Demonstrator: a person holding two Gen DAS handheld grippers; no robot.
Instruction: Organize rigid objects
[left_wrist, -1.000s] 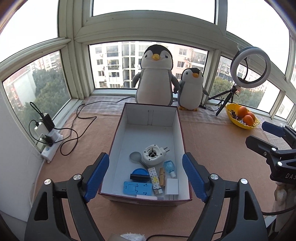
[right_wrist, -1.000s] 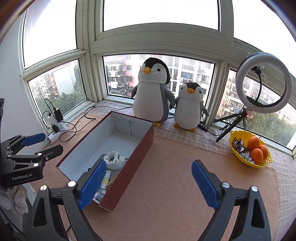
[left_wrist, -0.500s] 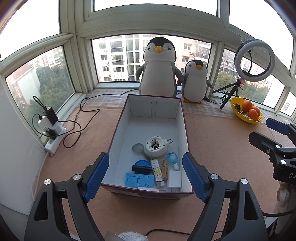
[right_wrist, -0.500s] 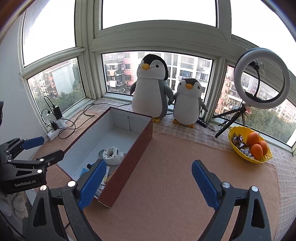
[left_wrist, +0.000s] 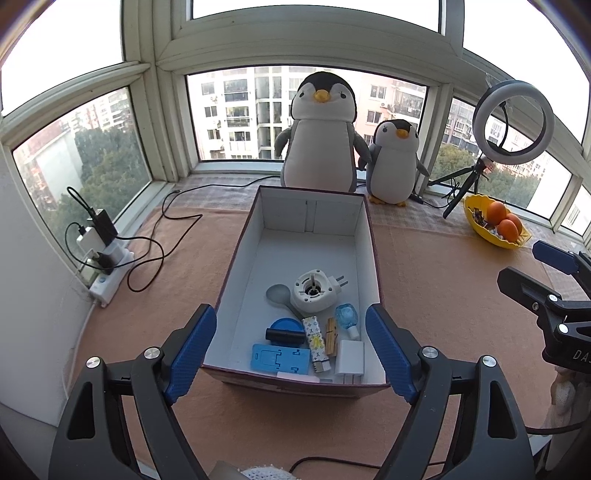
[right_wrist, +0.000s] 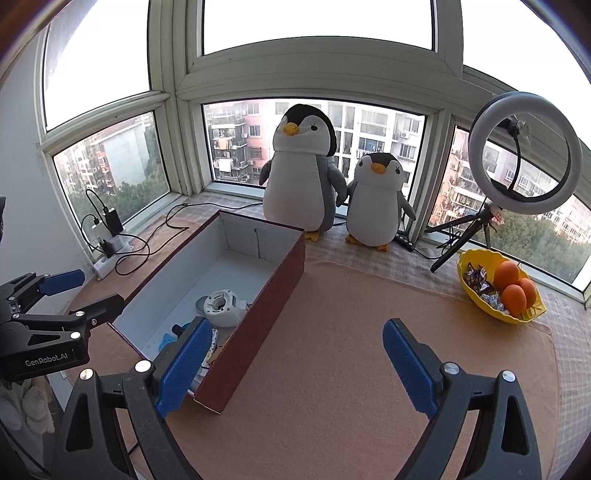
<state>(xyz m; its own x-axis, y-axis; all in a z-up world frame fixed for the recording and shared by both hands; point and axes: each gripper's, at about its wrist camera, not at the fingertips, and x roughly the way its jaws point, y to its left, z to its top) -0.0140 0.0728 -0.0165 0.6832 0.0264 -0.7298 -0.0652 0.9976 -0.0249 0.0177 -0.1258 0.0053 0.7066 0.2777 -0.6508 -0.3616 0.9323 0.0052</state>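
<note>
1. The box (left_wrist: 236, 266), dark red outside and white inside, stands open on the table (left_wrist: 443, 295), which is covered with a peach cloth; its far end sits close in front of the large plush penguin (left_wrist: 319, 136).
2. The left gripper (left_wrist: 291, 350) hovers over the near end of the box with its jaws spread wide, one blue pad on either side of the box's near corners, and nothing between them is gripped.
3. Inside the box, gathered toward the near end, lie a white plug-in device (left_wrist: 314, 290), a grey spoon (left_wrist: 279, 295), a small blue bottle (left_wrist: 347, 317), a wooden clothespin (left_wrist: 331, 336), a patterned lighter (left_wrist: 314, 339), a blue round lid (left_wrist: 284, 325) with a black cylinder (left_wrist: 284, 336) across it, a light-blue phone stand (left_wrist: 279, 357) and a white charger (left_wrist: 350, 359).
4. The far half of the box is bare white floor.
5. The right gripper (right_wrist: 295, 358) hangs to the right of the box, over the cloth, jaws wide apart and holding nothing; its left pad overlaps the box's near corner in the right wrist view.
6. A smaller penguin (right_wrist: 376, 199), a ring light (right_wrist: 524, 151) on a tripod and a yellow bowl (right_wrist: 476, 306) of oranges stand along the window side.
7. A power strip (left_wrist: 107, 266) with chargers and cables lies at the left edge.
</note>
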